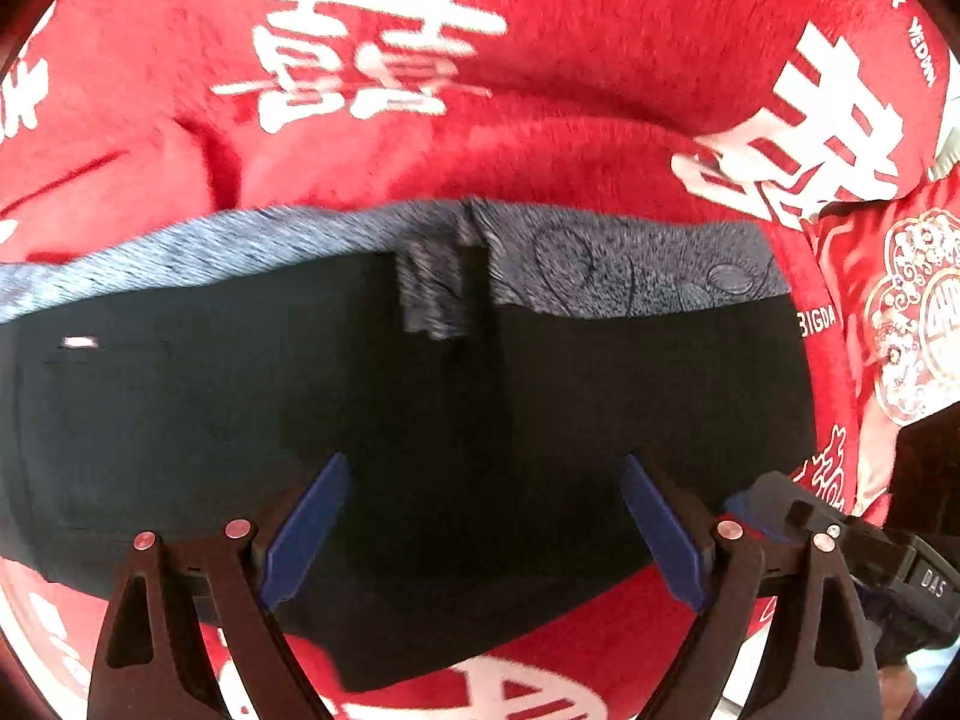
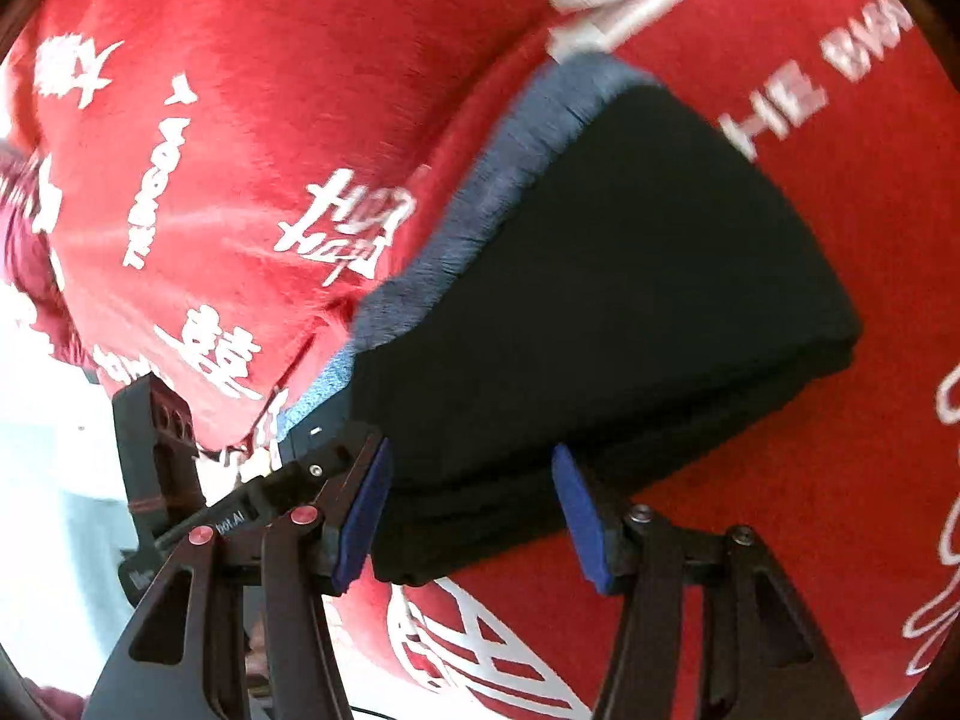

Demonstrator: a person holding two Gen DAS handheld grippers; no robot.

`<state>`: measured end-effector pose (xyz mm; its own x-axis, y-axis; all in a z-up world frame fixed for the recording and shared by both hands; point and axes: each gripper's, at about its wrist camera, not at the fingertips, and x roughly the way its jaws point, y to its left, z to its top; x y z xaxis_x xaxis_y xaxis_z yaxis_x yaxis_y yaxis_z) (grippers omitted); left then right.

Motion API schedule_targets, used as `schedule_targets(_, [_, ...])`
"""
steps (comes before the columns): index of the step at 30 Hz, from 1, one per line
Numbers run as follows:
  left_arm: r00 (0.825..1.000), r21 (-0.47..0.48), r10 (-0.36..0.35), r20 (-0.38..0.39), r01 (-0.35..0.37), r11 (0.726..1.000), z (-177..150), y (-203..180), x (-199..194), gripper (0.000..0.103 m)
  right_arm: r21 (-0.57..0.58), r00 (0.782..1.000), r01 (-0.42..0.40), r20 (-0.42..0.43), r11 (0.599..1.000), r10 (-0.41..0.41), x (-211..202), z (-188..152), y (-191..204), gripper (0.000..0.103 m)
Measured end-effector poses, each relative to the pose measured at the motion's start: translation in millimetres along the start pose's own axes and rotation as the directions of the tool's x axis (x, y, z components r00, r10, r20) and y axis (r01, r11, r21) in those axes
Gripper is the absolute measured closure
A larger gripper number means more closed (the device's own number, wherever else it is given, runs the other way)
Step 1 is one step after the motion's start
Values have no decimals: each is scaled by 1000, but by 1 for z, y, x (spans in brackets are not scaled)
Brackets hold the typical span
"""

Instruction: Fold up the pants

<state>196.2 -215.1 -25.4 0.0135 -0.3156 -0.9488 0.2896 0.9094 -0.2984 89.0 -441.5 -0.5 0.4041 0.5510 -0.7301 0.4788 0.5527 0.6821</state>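
Red plush blanket (image 1: 600,48) printed with white Chinese characters and English lettering covers everything beneath your grippers, rumpled into soft ridges in both wrist views. What it lies on is hidden, so you cannot tell whether a bed or something else carries it.

On that blanket lie the black pants (image 1: 420,420), folded into a thick, layered bundle. A grey-blue waistband (image 1: 180,258) runs along the far edge in the left wrist view, with a line-drawn pattern toward its right end. In the right wrist view the same bundle (image 2: 600,300) shows as a stacked wedge, the waistband along its left edge and several layers visible at its near edge.

To the right in the left view, a red and white embroidered cloth (image 1: 900,312) lies at the blanket's edge.

Your left gripper (image 1: 483,531) points steeply down over the pants, its jaws wide; the blue pads (image 1: 306,528) stand well apart above the black fabric and pinch nothing.

Your right gripper (image 2: 474,516) sits at the near edge of the bundle, jaws partly apart. The layered edge lies between its blue pads (image 2: 366,516), which flank it without visibly pressing on it. Each gripper appears at the edge of the other's view.
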Motion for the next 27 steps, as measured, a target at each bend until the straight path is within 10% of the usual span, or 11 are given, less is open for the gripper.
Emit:
schedule_targets(6, [1000,-26,-22,-3,22,999,-4,0,10,36,175,994,-109,32,979,105,10,2,-29,51])
schedule_targets(8, [1000,-27,-12,6,12,1000,-4,-3,10,38,222,992,-126,16,967,126,21,10,-33,94])
schedule_targets(9, [1000,-23,2,11,-1,1000,-4,-5,7,42,232,994,-107,1,967,110,26,12,-34,98])
schedule_targets(22, [992,9,100,82,-101,995,-39,0,-1,39,55,997,-16,-79,998,20,29,-4,-16,98])
schedule_targets(23, [989,20,123,85,-125,992,-40,-1,-4,25,38,995,-14,-97,999,18,26,-2,-12,95])
schedule_targets(27, [980,35,159,121,-165,986,-38,-3,-27,22,-141,989,4,-145,990,-24,-3,3,17,64])
